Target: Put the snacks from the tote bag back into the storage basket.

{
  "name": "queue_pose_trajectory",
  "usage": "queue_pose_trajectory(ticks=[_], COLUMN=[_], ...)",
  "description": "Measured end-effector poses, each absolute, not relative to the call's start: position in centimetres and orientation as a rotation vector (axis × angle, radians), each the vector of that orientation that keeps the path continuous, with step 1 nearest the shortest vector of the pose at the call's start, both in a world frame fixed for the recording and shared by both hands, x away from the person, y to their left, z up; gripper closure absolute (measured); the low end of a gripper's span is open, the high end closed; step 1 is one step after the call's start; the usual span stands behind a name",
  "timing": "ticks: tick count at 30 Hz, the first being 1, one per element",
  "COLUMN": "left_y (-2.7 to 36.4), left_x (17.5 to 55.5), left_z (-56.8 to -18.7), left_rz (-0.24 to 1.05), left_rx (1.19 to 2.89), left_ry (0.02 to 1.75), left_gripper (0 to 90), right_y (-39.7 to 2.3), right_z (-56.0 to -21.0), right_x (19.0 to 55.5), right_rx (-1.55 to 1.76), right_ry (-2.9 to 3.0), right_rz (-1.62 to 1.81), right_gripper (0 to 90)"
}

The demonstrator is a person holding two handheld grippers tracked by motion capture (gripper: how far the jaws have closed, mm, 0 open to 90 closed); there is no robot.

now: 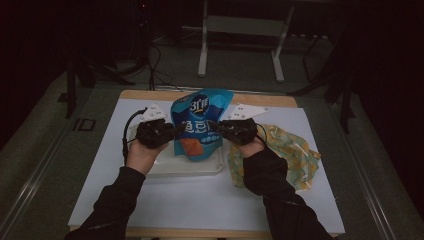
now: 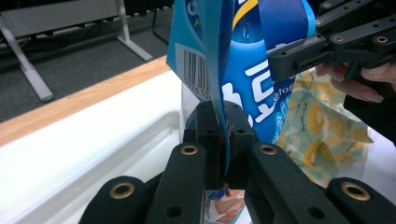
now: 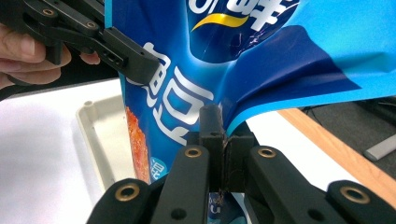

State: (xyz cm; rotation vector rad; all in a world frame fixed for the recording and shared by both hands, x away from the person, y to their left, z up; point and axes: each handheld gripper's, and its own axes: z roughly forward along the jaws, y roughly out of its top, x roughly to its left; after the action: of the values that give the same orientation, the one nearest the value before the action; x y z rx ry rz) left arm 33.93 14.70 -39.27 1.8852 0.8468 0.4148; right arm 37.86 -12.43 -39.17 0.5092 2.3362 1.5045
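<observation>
Sleeves come in from the near edge, a hand on each gripper. Going left to right across the table [image 1: 100, 200]:

Left gripper [image 1: 172, 132]: jaws pinched tight on the left side edge of the bag [image 1: 200, 125]. In the left gripper view the film runs straight down between the closed jaws [image 2: 219, 140], a barcode just above them.

Bag: blue printed snack pouch, held upright between the two grippers, its lower end over the white tray [image 1: 185, 167]; whether it touches the tray I cannot tell.

Right gripper [image 1: 214, 126]: also clamped shut, on the bag's right edge; the film creases and fans out above the closed jaws [image 3: 223, 140].

Far right: a yellow patterned cloth [image 1: 295, 155] lies crumpled on the table, beside the tray.

Handling, as I judge it: light, thin glossy film, slippery, no stiffness of its own. It buckles where pinched and would sag if one side let go. Contents may crush, so hold the flat side seams, not the belly. Opposed grips at mid-height, as now, keep it steady and upright.
</observation>
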Motion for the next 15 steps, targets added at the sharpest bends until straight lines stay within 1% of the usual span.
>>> queue_pose_trajectory(ticks=[5,15], left_y=[15.0,15.9], left_x=[33.8,33.5], left_z=[-40.3,-42.1], left_rz=[0.410,0.389], left_rx=[1.885,1.857], left_ry=[0.859,0.890], left_gripper=[88.3,88.4], right_y=[-12.1,-11.1], right_z=[-40.4,-41.7], right_x=[38.1,38.1], right_rx=[0.505,0.501], right_ry=[2.362,2.389], right_rz=[1.501,1.487], right_gripper=[89.0,89.0])
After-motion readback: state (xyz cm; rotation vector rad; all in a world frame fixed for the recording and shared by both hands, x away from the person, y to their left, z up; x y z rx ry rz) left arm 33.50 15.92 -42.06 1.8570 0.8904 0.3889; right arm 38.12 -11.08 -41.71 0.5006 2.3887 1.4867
